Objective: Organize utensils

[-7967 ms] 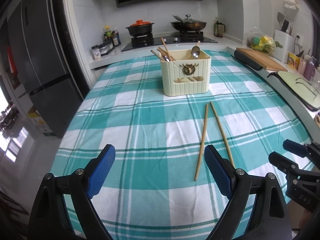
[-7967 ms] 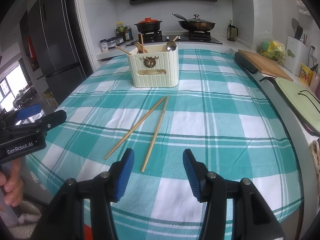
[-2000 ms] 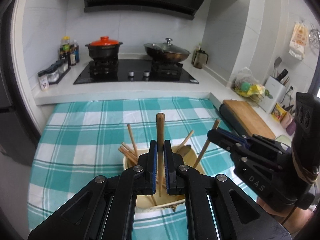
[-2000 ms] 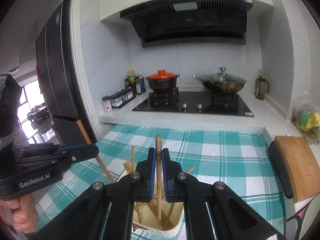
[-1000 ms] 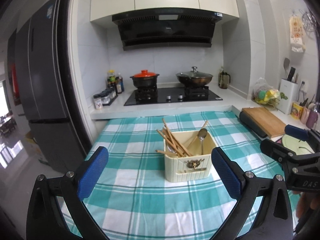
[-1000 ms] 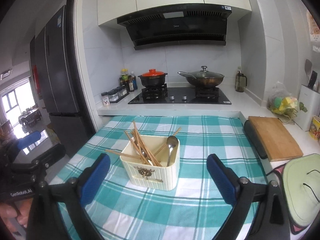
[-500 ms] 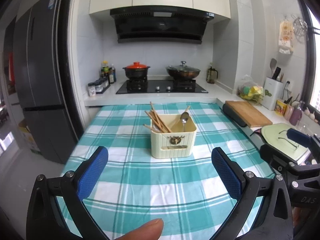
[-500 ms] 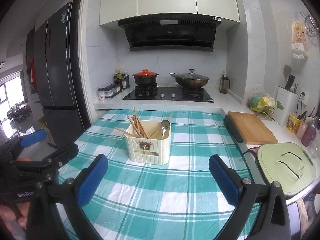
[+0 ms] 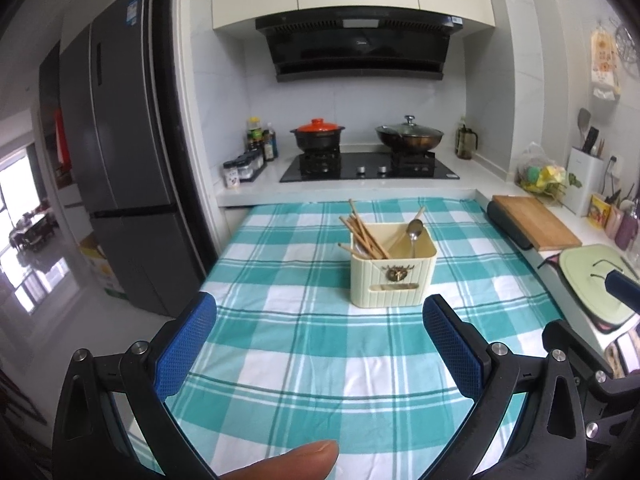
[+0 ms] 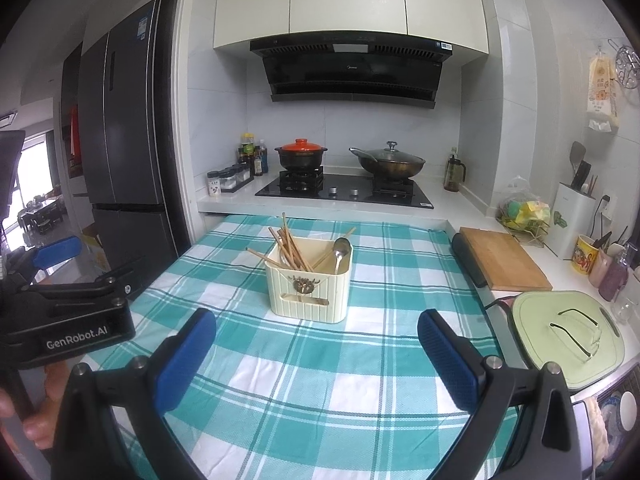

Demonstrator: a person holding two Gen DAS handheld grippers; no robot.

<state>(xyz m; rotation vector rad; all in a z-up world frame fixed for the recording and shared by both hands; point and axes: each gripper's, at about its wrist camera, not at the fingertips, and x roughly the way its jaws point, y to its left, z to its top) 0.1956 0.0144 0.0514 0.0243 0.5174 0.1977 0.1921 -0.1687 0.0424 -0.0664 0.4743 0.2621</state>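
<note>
A cream utensil holder point(image 9: 393, 276) point(image 10: 309, 289) stands on the teal checked tablecloth point(image 9: 304, 344) point(image 10: 320, 376). It holds several wooden chopsticks point(image 9: 366, 232) point(image 10: 290, 250) and a metal spoon point(image 9: 414, 232) point(image 10: 341, 250). My left gripper point(image 9: 318, 346) is open and empty, pulled back near the table's front edge, well short of the holder. My right gripper point(image 10: 316, 358) is open and empty, also well back from the holder. The left gripper also shows at the left of the right wrist view point(image 10: 60, 280).
A stove with a red-lidded pot point(image 9: 318, 136) and a wok point(image 9: 409, 136) stands behind the table. A wooden cutting board point(image 10: 502, 260) and a green lid point(image 10: 568, 334) lie on the counter at right. A dark fridge point(image 9: 120, 160) stands at left. A fingertip point(image 9: 288, 460) shows at the bottom.
Both grippers placed their chopsticks in the holder, opened and drew back from it. In the last half second both views moved a little farther back.
</note>
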